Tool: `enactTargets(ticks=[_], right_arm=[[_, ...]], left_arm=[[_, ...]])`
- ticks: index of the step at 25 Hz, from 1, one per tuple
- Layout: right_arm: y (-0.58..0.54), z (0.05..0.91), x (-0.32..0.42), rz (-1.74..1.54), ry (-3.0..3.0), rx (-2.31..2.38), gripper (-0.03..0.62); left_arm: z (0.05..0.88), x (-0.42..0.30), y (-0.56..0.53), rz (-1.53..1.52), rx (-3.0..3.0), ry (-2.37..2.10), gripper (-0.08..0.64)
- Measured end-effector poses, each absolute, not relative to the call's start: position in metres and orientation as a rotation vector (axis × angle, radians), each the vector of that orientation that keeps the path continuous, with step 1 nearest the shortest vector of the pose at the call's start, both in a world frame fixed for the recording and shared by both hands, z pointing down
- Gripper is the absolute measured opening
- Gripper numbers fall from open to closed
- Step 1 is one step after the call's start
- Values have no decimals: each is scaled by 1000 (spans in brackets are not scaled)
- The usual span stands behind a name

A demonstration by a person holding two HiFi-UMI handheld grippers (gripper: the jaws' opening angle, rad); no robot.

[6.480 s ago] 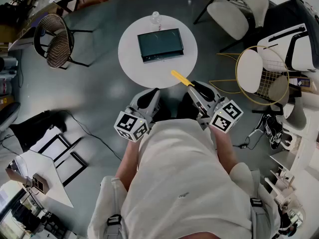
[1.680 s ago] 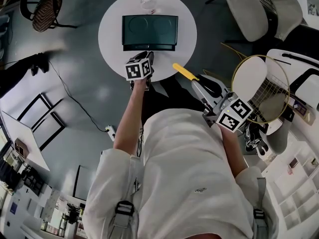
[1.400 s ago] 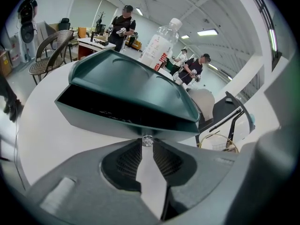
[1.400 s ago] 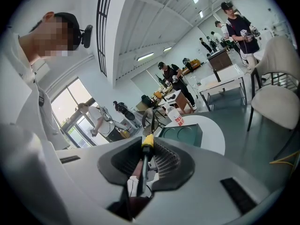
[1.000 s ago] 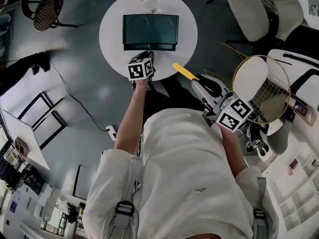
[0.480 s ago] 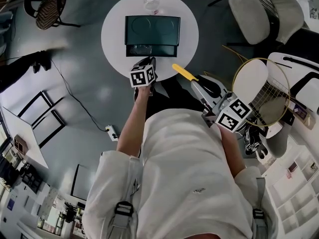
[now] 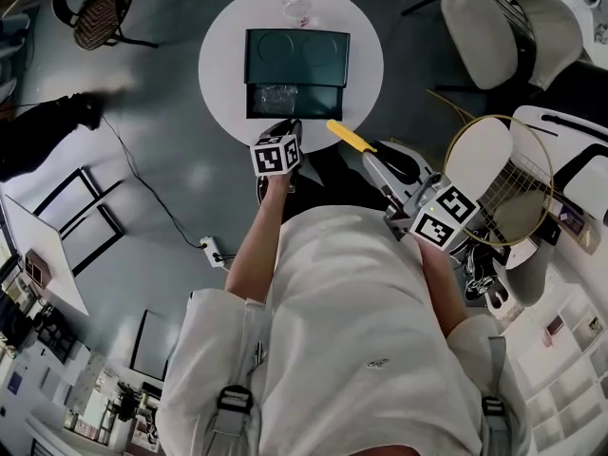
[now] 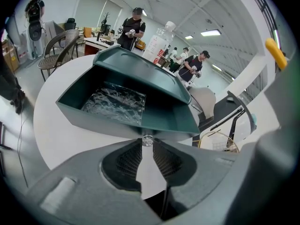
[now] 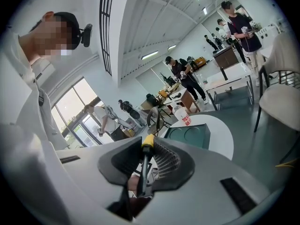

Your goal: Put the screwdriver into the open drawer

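Observation:
A dark green box (image 7: 297,57) stands on a round white table (image 7: 220,65), and its drawer (image 7: 294,101) is pulled out toward me. Crinkled clear plastic (image 8: 115,104) lies inside the drawer. My left gripper (image 7: 288,125) is at the drawer's front, shut on its small clear knob (image 8: 147,139). My right gripper (image 7: 375,164) hovers off the table's near right edge, shut on the screwdriver (image 7: 350,140), whose yellow handle sticks out toward the table. In the right gripper view the yellow handle (image 9: 148,142) and the dark shaft sit between the pads, with the green box (image 9: 190,136) beyond.
A clear bottle (image 7: 296,3) stands behind the box at the table's far edge. A wicker chair (image 7: 95,12) is at far left, a white chair (image 7: 494,27) at far right, and a round wire chair (image 7: 499,174) beside my right arm. A cable (image 7: 171,221) runs across the floor.
The left gripper has drawn back toward me with the knob in it, and the drawer has slid out of the box. The right gripper with the screwdriver has stayed still.

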State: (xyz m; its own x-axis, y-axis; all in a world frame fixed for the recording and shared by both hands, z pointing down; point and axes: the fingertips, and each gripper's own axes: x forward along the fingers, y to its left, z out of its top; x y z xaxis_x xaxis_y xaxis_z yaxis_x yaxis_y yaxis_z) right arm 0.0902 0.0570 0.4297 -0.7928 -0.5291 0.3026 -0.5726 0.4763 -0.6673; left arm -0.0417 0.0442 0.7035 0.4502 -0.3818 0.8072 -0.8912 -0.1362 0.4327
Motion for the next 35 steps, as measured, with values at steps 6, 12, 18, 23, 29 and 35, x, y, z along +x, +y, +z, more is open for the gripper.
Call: enactTargets(ticks=[6, 12, 18, 23, 29, 35], right_arm=[[58, 427, 86, 1224, -2665, 971, 81], [62, 423, 81, 1213, -2674, 955, 81], [60, 420, 79, 1203, -2680, 952, 81], [56, 416, 75, 1182, -2706, 931, 81], [49, 413, 69, 1172, -2738, 883, 81], [38, 435, 51, 1184, -2701, 823, 81]], left_arm=[[704, -40, 57, 651, 1720, -1090, 80], [704, -41, 60, 652, 1735, -1078, 80], [700, -38, 62, 649, 1757, -1050, 140], [697, -43, 66, 661, 1742, -1062, 143], [678, -63, 73, 648, 1728, -1112, 143], [649, -82, 77, 592, 1742, -1166, 141]])
